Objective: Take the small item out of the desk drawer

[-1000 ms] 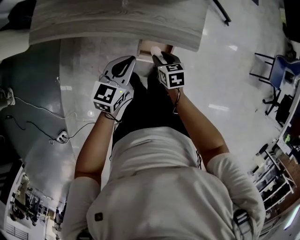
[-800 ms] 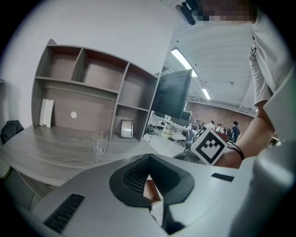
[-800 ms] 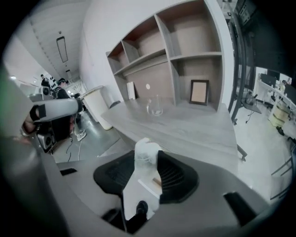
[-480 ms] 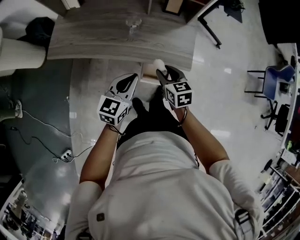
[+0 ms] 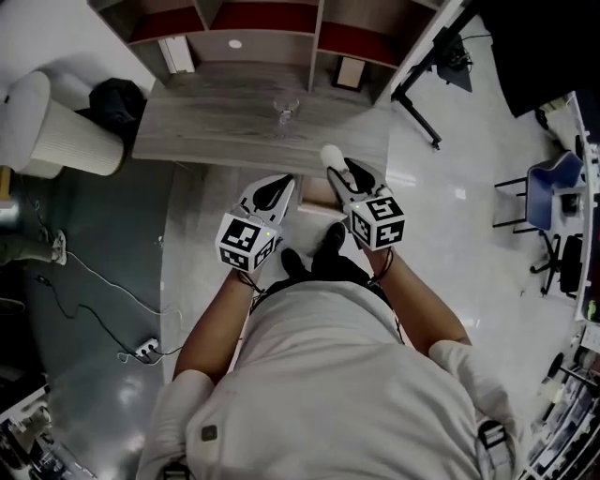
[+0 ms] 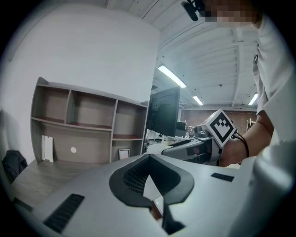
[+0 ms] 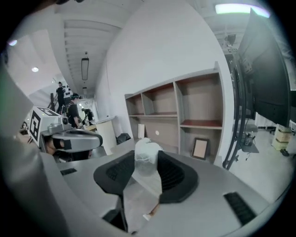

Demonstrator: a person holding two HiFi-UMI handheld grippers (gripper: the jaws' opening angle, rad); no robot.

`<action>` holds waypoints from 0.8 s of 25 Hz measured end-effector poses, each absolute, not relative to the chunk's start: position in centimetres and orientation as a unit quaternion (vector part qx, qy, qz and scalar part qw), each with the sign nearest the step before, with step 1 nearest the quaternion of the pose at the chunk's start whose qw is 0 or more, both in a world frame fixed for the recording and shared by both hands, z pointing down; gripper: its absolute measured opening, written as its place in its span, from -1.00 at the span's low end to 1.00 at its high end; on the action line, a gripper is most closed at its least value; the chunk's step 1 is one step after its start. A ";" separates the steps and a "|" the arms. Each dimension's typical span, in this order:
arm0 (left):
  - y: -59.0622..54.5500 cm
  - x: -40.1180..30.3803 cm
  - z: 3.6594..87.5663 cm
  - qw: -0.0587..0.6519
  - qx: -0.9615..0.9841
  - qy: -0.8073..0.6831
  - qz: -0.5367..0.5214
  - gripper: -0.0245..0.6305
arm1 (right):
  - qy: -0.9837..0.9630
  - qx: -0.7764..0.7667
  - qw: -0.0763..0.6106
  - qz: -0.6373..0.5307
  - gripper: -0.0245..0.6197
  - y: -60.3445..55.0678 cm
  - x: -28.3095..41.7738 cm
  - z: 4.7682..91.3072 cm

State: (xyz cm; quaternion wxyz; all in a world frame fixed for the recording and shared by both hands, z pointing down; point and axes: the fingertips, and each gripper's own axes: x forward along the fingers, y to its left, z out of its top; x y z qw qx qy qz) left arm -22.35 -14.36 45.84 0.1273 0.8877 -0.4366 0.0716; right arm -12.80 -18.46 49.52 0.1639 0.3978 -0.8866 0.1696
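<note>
A small white item (image 7: 147, 163), soft and translucent like a little bag, sits between the black pads of my right gripper (image 7: 146, 156), which is shut on it. From the head view the item (image 5: 329, 153) shows over the front edge of the grey wooden desk (image 5: 216, 141), at the tip of the right gripper (image 5: 336, 162). My left gripper (image 5: 284, 181) hangs just left of it, and in the left gripper view its jaws (image 6: 149, 156) meet at the tips with nothing in them. A pale strip of the drawer (image 5: 316, 194) shows under the desk edge between the two grippers.
A clear glass (image 5: 285, 111) stands on the desk. Behind it is a shelf unit (image 5: 244, 28) holding a picture frame (image 5: 349, 72). A white ribbed seat (image 5: 56, 131) and a black bag (image 5: 117, 98) are at the left. A blue chair (image 5: 548, 183) stands right, and a power strip (image 5: 145, 350) lies on the floor.
The head view has pulled back from the desk, so the shelf now shows. Both grippers have come up and away from the drawer, the right one still holding the white item.
</note>
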 end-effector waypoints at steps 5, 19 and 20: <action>-14.1 -22.9 41.3 0.089 0.892 -0.438 0.063 -0.88 | -0.898 0.398 0.136 0.129 -0.41 -17.7 -12.5 44.5; -11.7 -22.6 36.9 0.057 0.890 -0.449 0.046 -0.88 | -0.906 0.409 0.070 0.080 -0.41 -14.7 -10.3 36.9; -11.5 -22.3 36.7 0.056 0.890 -0.450 0.046 -0.88 | -0.907 0.407 0.069 0.080 -0.41 -14.5 -10.1 36.9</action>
